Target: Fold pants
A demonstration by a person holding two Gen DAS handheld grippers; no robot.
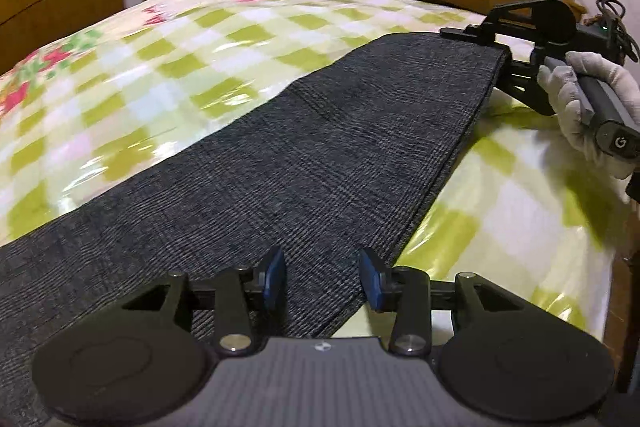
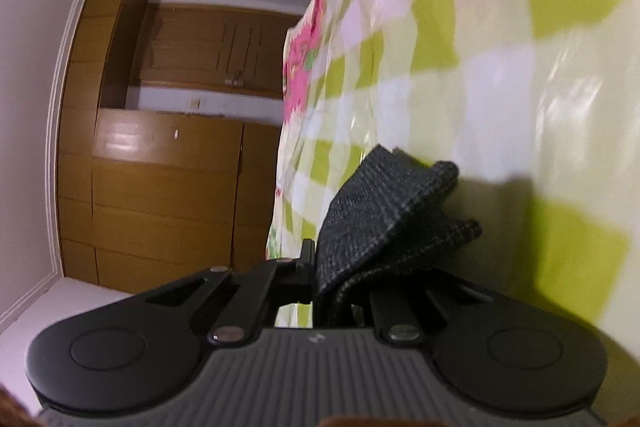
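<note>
Two tools at work on one pair of pants: right one clenched on the far end, left one released over the near part.

The pants (image 1: 304,147), dark grey check cloth, lie flat in a long strip across the bed (image 1: 168,67) with its green-and-white checked cover. The right tool (image 1: 505,61), held in a gloved hand (image 1: 576,95), has its jaws closed on the cloth's far end; its own view shows bunched layers (image 2: 384,223) pinched between them. The left tool (image 1: 323,277) stands with blue pads (image 1: 276,275) apart above the cloth, gripping nothing. Judgement: before the end is carried over, the left tool should pin or grasp the near edge so the strip does not drag. Lift the pinched end clear, keep both layers together, and lay edge to edge. Risk: one layer slipping from the pinch.
</note>
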